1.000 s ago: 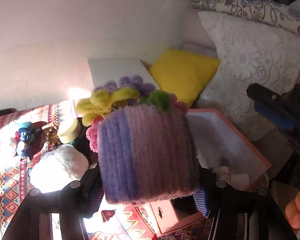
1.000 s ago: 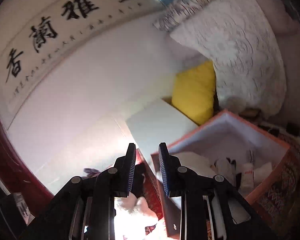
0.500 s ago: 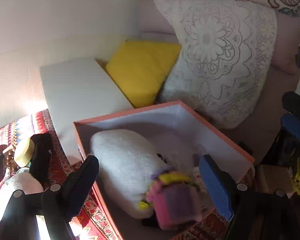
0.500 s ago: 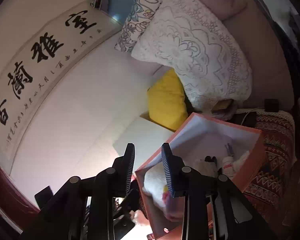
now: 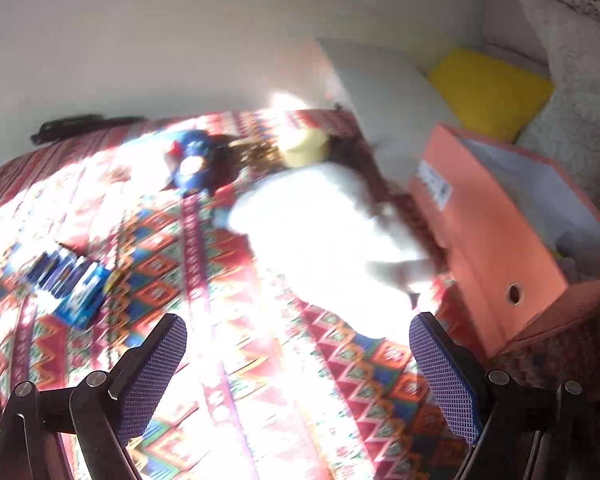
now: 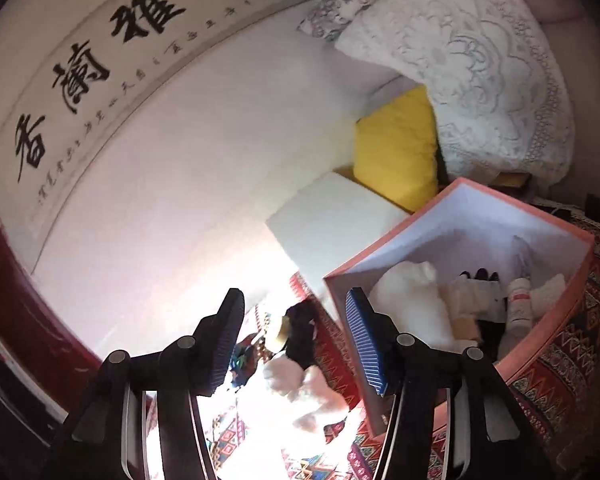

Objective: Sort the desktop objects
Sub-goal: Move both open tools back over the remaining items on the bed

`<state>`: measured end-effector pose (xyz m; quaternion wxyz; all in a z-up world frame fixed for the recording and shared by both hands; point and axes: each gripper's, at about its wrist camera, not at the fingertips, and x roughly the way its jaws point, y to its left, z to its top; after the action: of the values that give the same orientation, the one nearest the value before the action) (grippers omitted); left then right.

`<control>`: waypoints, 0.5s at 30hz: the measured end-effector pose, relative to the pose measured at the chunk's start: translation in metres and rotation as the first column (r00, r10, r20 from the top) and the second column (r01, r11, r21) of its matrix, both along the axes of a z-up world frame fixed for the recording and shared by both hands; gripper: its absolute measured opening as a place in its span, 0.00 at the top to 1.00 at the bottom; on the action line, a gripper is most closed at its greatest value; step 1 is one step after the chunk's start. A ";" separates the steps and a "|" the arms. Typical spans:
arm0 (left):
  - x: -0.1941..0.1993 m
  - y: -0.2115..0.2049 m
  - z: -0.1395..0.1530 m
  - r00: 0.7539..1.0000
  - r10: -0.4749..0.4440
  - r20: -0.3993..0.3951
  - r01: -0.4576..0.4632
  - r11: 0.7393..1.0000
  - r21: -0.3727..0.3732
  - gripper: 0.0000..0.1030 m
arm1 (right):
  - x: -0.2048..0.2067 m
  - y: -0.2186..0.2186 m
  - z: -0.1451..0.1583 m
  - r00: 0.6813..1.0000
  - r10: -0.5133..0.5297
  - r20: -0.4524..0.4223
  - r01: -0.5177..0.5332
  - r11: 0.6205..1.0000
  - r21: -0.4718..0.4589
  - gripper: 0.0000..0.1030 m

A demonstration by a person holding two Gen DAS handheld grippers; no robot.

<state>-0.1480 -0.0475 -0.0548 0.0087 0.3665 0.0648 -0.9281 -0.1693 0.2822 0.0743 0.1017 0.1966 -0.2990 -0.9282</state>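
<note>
My left gripper (image 5: 298, 364) is open and empty above the patterned tablecloth (image 5: 228, 360). Ahead of it lies a white fluffy toy (image 5: 320, 236), washed out by sunlight. Behind that sit a blue toy (image 5: 194, 160), a yellow round piece (image 5: 304, 146) and, to the left, a blue pack (image 5: 74, 284). The orange box (image 5: 496, 240) stands at the right. My right gripper (image 6: 296, 340) is open and empty, raised beside the orange box (image 6: 548, 320), which holds a white plush (image 6: 416, 300), a small bottle (image 6: 520, 308) and other items.
A white foam block (image 6: 332, 216) and a yellow cushion (image 6: 396, 152) lie behind the box, with a lace pillow (image 6: 480, 68) beyond. A calligraphy scroll (image 6: 120, 40) hangs on the wall. A black object (image 5: 80, 126) rests at the table's far left edge.
My left gripper let the purple knitted flower pot go into the orange box, then swung left and down over the tablecloth. My right gripper opened wider.
</note>
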 end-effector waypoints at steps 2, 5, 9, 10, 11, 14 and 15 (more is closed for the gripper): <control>0.014 -0.030 -0.025 0.999 0.033 0.021 -0.033 0.999 0.000 0.09 | 0.012 -0.021 -0.006 0.998 0.064 -0.003 -0.064 0.998 0.013 0.44; 0.032 -0.071 -0.064 0.994 0.068 0.084 -0.069 0.997 0.017 0.09 | 0.045 -0.026 -0.030 0.995 0.100 0.009 -0.100 0.995 -0.003 0.43; 0.050 -0.102 -0.093 0.984 0.093 0.152 -0.102 0.993 0.057 0.09 | 0.106 0.026 -0.074 0.995 -0.083 0.047 0.086 0.995 -0.057 0.42; 0.054 -0.105 -0.093 0.985 0.090 0.146 -0.101 0.992 0.070 0.09 | 0.124 0.051 -0.088 0.983 -0.171 0.068 0.177 0.980 -0.089 0.41; 0.057 -0.106 -0.091 0.987 0.087 0.133 -0.098 0.992 0.076 0.09 | 0.142 0.080 -0.104 0.959 -0.263 0.103 0.274 0.954 -0.124 0.38; 0.068 -0.100 -0.077 0.994 0.074 0.081 -0.079 0.995 0.060 0.09 | 0.203 0.166 -0.161 0.832 -0.493 0.253 0.542 0.820 -0.183 0.32; 0.072 -0.097 -0.073 0.995 0.069 0.071 -0.073 0.996 0.054 0.09 | 0.226 0.193 -0.181 0.773 -0.550 0.317 0.618 0.766 -0.177 0.30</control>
<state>-0.0758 -0.1444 -0.1276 0.0336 0.3959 0.1036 -0.9118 0.0568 0.4756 -0.1070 -0.2064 0.1909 -0.4796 -0.8312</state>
